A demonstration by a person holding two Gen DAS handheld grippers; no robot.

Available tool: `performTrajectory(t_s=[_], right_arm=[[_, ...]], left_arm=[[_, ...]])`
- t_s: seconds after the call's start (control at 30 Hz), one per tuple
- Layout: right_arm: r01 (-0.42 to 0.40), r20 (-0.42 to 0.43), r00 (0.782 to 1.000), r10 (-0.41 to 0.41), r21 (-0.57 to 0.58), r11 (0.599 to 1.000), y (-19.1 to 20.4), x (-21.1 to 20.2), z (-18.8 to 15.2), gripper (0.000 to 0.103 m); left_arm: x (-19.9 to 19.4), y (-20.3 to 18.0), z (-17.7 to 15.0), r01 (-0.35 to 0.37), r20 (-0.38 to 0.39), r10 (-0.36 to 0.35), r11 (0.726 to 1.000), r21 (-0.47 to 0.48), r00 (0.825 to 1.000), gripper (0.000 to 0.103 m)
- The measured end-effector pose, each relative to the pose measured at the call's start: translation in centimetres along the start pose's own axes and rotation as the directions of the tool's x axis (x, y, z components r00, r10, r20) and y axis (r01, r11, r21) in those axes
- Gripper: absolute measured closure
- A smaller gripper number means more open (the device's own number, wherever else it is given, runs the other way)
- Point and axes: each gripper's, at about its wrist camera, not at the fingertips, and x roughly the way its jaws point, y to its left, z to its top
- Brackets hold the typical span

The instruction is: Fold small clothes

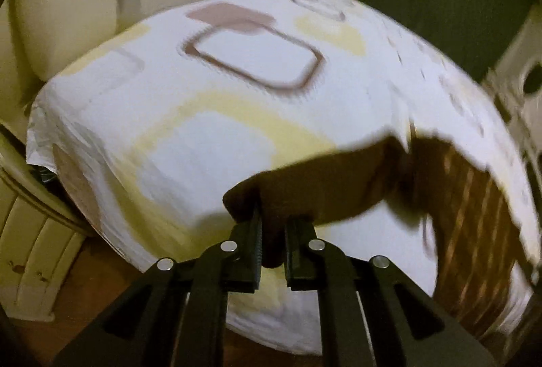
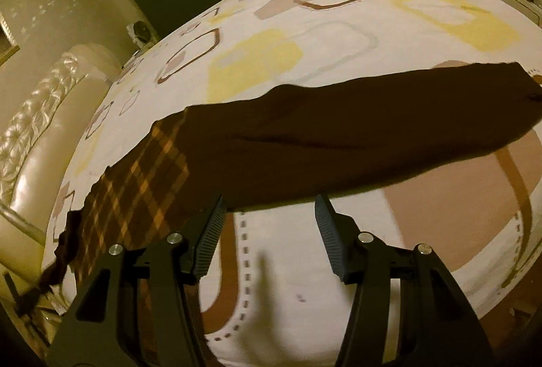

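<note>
The left tongs [image 1: 272, 228] were clamped on a corner of the brown cloth [image 1: 338, 184], which rose from between the jaws and ran off to the right, its plaid part [image 1: 474, 231] hanging at the right edge; that view was blurred. The right tongs [image 2: 269, 221] stood wide apart, gripping nothing, pointing along the bed [image 2: 338, 38] just under the cloth [image 2: 338, 136]. The cloth stretched across above the patterned sheet, plaid end [image 2: 135, 184] at left. A cream headboard [image 2: 40, 130] lay far left.

One brown garment [image 2: 338, 136], one patterned bedsheet [image 2: 338, 38], two grippers [image 1: 272, 243] [image 2: 269, 238].
</note>
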Motion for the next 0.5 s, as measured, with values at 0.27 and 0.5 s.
performTrajectory(t_s=[0.27, 0.5], right_arm=[[-0.004, -0.02, 1.0, 0.003, -0.041, 0.999, 3.7, 2.1, -0.8, 0.049], [-0.001, -0.003, 1.0, 0.001, -0.124, 0.992, 6.8, 2.7, -1.3, 0.049]], left_arm=[[0.2, 6.2, 5.7, -0.001, 0.023, 0.005, 0.982, -0.191, 1.0, 0.093], [1.4, 11.3, 4.2, -0.007, -0.051, -0.009, 0.948, -0.319, 0.999, 0.093]])
